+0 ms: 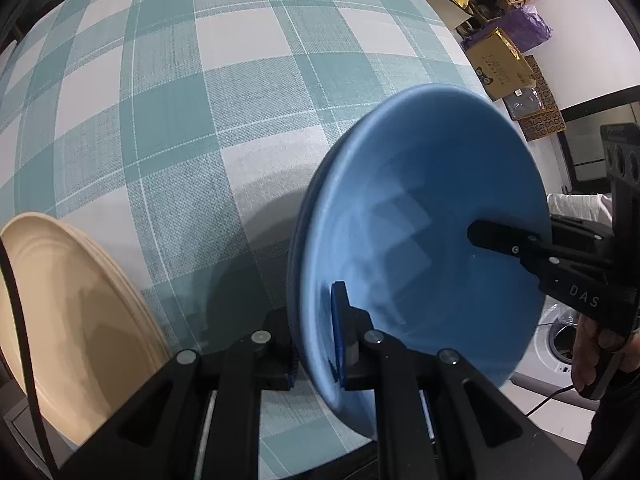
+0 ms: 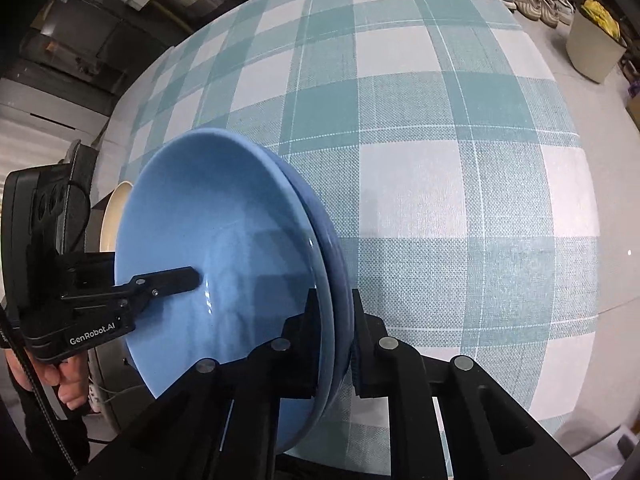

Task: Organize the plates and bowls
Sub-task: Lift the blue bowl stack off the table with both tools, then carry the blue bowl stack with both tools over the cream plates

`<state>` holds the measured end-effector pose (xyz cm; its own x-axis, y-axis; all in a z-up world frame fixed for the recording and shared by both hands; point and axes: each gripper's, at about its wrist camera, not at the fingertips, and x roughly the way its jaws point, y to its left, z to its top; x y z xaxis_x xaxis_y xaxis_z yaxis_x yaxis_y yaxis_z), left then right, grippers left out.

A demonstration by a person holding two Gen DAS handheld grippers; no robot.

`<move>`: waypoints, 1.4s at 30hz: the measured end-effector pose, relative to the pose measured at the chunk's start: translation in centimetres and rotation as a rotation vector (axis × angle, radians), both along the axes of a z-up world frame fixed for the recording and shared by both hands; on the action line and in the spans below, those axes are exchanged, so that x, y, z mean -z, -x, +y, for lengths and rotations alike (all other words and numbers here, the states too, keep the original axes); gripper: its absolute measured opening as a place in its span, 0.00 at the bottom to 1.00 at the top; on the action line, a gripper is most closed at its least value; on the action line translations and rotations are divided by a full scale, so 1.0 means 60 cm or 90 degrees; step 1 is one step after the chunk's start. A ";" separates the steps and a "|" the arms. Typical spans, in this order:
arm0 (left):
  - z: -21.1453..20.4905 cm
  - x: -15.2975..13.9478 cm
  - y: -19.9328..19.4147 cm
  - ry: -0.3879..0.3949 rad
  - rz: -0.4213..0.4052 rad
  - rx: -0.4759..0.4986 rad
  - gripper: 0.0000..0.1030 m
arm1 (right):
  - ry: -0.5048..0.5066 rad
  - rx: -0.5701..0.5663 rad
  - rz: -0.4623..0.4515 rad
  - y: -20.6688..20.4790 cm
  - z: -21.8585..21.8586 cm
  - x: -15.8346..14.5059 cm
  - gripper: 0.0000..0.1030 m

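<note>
Two nested blue bowls (image 1: 420, 216) are held above the checked table, tilted on edge. My left gripper (image 1: 316, 344) is shut on their near rim, one finger inside, one outside. My right gripper (image 2: 332, 336) is shut on the opposite rim of the same bowls (image 2: 224, 240). The right gripper's finger shows inside the bowl in the left wrist view (image 1: 504, 240), and the left one's in the right wrist view (image 2: 172, 280). A stack of cream plates (image 1: 68, 320) lies at the lower left, also partly seen behind the bowls (image 2: 114, 216).
The teal and white checked tablecloth (image 1: 224, 100) covers the table. Boxes and bags (image 1: 500, 64) stand on the floor beyond the right edge. A washing machine (image 1: 556, 340) stands at the lower right. A bin (image 2: 592, 48) and shoes sit on the floor.
</note>
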<state>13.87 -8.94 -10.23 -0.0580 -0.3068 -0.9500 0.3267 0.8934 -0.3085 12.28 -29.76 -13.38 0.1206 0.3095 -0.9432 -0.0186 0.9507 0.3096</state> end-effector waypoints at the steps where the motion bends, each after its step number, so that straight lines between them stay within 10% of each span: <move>1: 0.001 0.003 0.000 0.000 0.000 -0.001 0.11 | 0.003 -0.002 -0.003 -0.001 0.001 -0.001 0.11; 24: 0.039 -0.044 -0.005 -0.001 0.014 -0.008 0.10 | 0.012 -0.044 0.012 -0.024 0.038 -0.051 0.10; 42: 0.239 -0.122 -0.004 -0.025 -0.020 -0.167 0.10 | -0.010 -0.151 0.010 -0.074 0.235 -0.127 0.10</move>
<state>14.14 5.41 -2.91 0.0481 -0.2700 -0.9617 0.0911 0.9600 -0.2649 16.70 -15.63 -5.74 0.0276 0.3424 -0.9391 -0.2365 0.9151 0.3267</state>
